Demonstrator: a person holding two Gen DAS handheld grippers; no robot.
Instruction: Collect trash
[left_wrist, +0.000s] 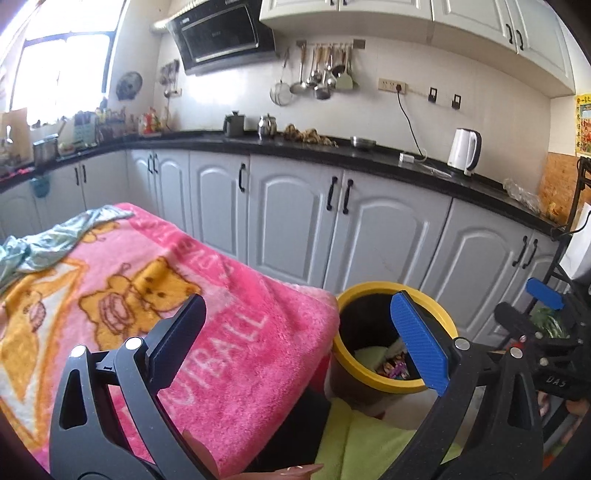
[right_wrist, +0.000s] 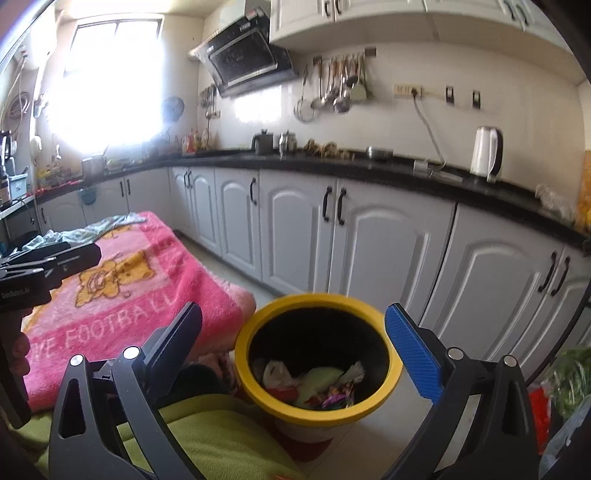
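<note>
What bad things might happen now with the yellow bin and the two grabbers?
Both grabbers look open and empty: the left gripper and the right gripper.

1. The trash bin already holds wrappers and sits close beside the pink blanket, so a careless swing might knock it and spill them.

2. The gray cloth lies far back on the blanket, so reaching for it might drag the blanket toward the bin.

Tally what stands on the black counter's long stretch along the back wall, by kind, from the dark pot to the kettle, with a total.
Dark lidded pot: 1
Steel teapot: 1
Steel bowl: 1
White electric kettle: 1
White power adapter: 1
Pile of brown dried stuff: 1
Total: 6
</note>
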